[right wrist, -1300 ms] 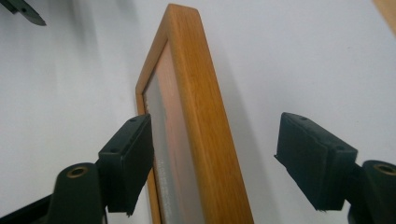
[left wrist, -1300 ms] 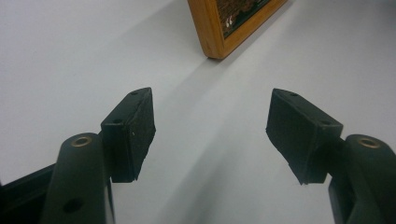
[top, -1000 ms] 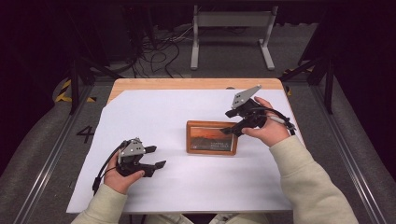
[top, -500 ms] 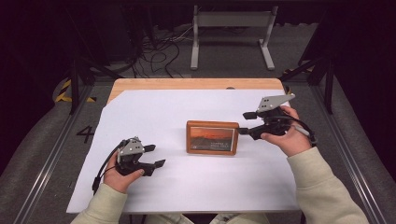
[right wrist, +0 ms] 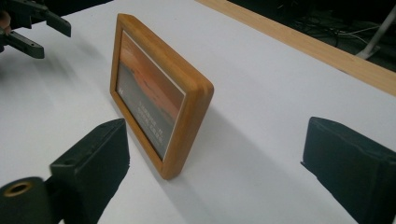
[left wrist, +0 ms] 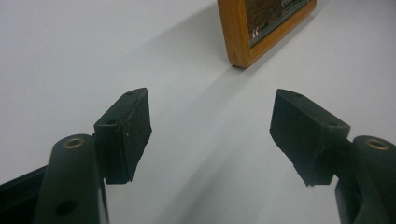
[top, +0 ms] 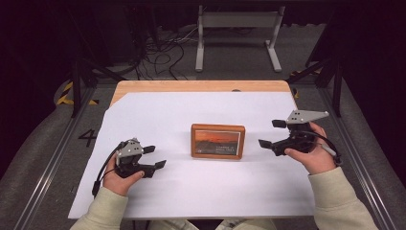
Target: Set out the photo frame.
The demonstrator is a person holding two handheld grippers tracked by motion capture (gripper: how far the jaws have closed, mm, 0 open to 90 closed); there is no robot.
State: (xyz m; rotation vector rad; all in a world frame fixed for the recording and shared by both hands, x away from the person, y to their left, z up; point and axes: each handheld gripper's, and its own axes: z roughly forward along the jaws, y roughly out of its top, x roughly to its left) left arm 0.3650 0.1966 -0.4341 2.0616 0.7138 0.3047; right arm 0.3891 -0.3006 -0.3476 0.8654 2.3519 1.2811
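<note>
Frame: a small wooden picture frame (top: 218,141) stands upright, leaning back a bit, in the middle of the white sheet (top: 201,191) that covers the table.

Long axis: it runs side to side across the table, so the short ends face the two hands and the picture faces the person.

Right gripper (top: 273,133): sits just off the frame's right end, not touching it. Its jaws have just been opening and now stand wide apart, with nothing between the pads. In the right gripper view the frame's near edge (right wrist: 187,128) lines up roughly between the two jaws, a little ahead of them.

Left gripper (top: 154,156): rests low on the sheet, down-left of the frame and farther from it. Jaws spread, nothing in them. In the left gripper view only the frame's corner (left wrist: 243,42) peeks in, up ahead.

Nearer hand: the right one, I'd say, and it's already pointing at the frame's end.

Next move, my guess: any grab would come along that long axis from the right end.
</note>
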